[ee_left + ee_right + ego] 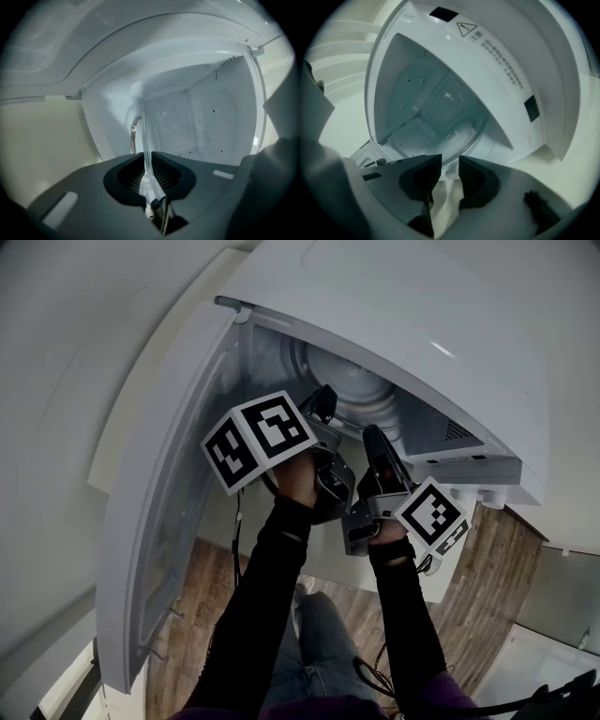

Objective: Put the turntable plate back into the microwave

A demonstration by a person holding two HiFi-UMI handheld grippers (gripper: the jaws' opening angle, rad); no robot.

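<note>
Turntable plate [176, 124] was clamped by its rim in your left gripper [148, 157]: the 2 dark ribbed pads were pressed against the clear glass from both sides, and the plate ran edge-on away from them. Your right gripper [450, 162] had its jaws apart. The plate's curved rim [440, 110] lay right at the mouth of that gap, but neither pad was pressing on it.

From the head view, you held both grippers [323, 401] [372, 439] side by side, close together, reaching into the front opening of the microwave [403, 306]. Each one's marker cube [258, 439] [431, 515] faced up toward you, and your black sleeves [267, 596] ran back from them. The plate [361, 395] sat in that opening, partly inside the white cavity, with the cavity's back wall showing through the glass. The microwave door [164, 521] stood swung wide open on your left. Wood flooring [202, 592] lay below.
</note>
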